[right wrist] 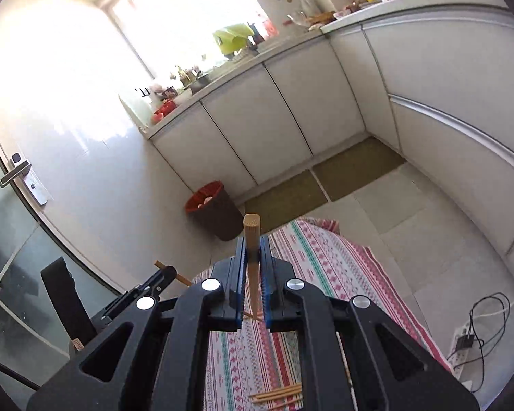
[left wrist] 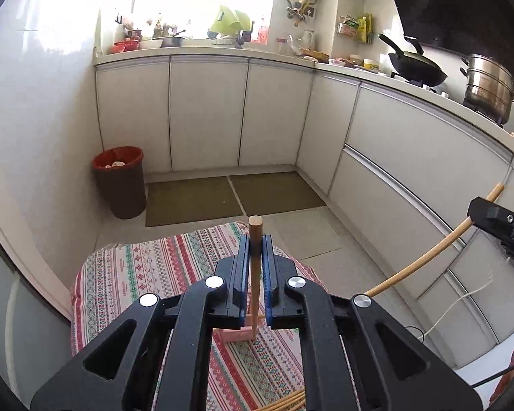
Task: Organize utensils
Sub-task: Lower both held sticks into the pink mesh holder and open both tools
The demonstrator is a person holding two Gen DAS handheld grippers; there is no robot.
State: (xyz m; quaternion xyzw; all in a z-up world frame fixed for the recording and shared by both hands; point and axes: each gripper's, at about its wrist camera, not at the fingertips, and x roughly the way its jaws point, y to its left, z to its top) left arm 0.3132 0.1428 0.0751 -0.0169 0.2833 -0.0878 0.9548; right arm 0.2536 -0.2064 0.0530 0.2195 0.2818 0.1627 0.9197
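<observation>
My left gripper is shut on a wooden chopstick that stands upright between the blue pads, above a pink block on the patterned tablecloth. My right gripper is shut on a second wooden chopstick, also held upright. In the left wrist view the right gripper and its long chopstick show at the right. In the right wrist view the left gripper shows at the lower left. Several loose chopsticks lie on the cloth below; they also show in the left wrist view.
A brown bin with a red liner stands on the floor by the wall. White cabinets run along the back and right. A wok and steel pot sit on the counter. A power strip with cables lies on the floor at right.
</observation>
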